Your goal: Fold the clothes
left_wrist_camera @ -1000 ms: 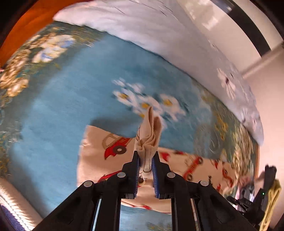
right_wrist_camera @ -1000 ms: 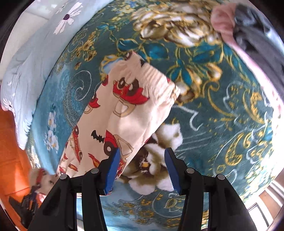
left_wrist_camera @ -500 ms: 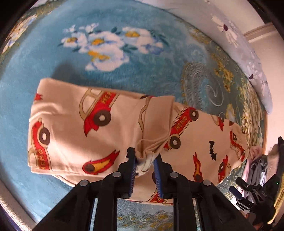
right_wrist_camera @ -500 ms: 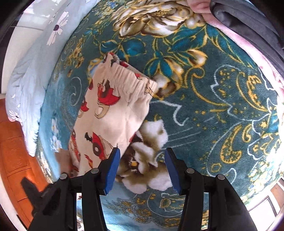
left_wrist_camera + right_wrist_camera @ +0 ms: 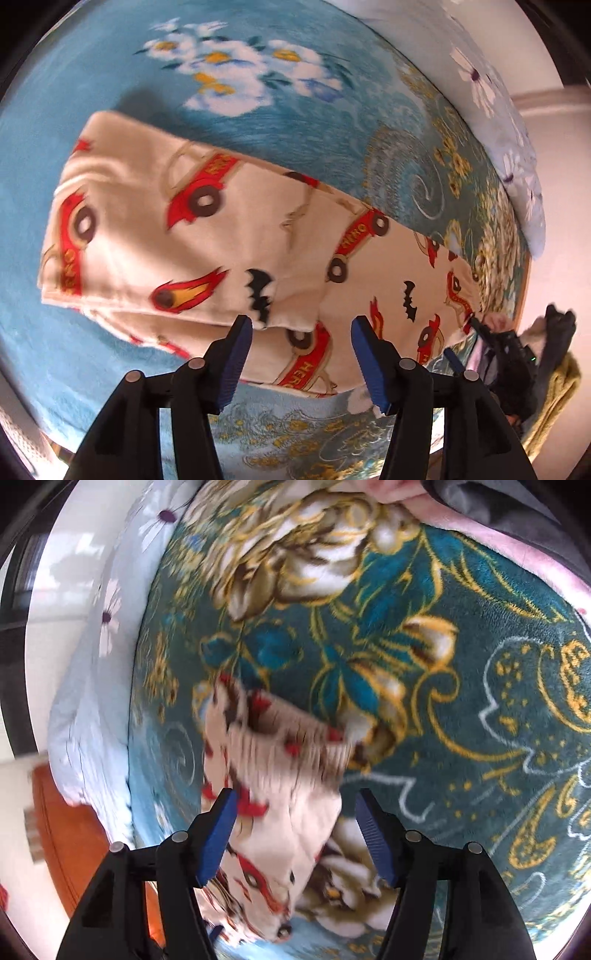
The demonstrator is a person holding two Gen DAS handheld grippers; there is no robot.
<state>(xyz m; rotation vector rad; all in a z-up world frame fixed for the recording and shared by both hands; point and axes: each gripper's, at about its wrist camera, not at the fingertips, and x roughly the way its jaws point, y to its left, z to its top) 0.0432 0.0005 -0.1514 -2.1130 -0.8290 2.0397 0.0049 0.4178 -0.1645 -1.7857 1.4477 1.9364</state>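
A floral blanket (image 5: 258,122) fills both views, a pale quilt (image 5: 491,103) along its edge at 1 o'clock. The cream car-print pants (image 5: 229,251) lie folded across the blanket's middle. Left gripper (image 5: 301,328), at 6 o'clock, gapes wide above the fold; right gripper (image 5: 295,801) gapes wide over the waistband (image 5: 284,734), gripping nothing

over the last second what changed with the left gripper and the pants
The left gripper carried the leg end of the cream car-print pants over, laid it folded on the rest, then opened and let go. The right gripper stayed open, empty; the pants remain on the teal floral blanket.
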